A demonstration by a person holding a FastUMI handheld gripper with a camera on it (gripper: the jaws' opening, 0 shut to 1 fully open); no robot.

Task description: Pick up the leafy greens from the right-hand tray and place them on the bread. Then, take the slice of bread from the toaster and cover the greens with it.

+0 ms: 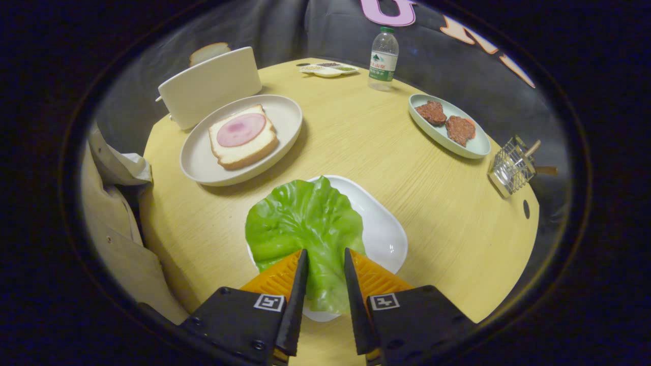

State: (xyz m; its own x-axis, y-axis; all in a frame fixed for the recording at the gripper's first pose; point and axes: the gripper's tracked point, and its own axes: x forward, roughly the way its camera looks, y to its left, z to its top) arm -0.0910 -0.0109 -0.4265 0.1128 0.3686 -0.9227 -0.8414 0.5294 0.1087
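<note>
1. Our gripper (325, 254) sits narrowly parted over the greens (304, 229); whether it pinches the leaf we cannot tell.
2. Greens lie on the white tray (384, 229), just ahead.
3. Bread (243, 136) with ham on the plate (203, 162) at 11 o'clock; toaster (208, 86) beyond, slice (209, 51) sticking up.
4. Bottle (383, 58) at 1 o'clock, label unreadable; patties on the tray (473, 147) at 2.

— How's the light on my table (356, 132)?
— Even, from overhead: soft shadows beside the grey plate (203, 162), a glare spot on my white tray (386, 244).
— Sharpness?
— Crisp between my fingers (300, 284); the fisheye bends the rim, and the booth behind falls dim.
</note>
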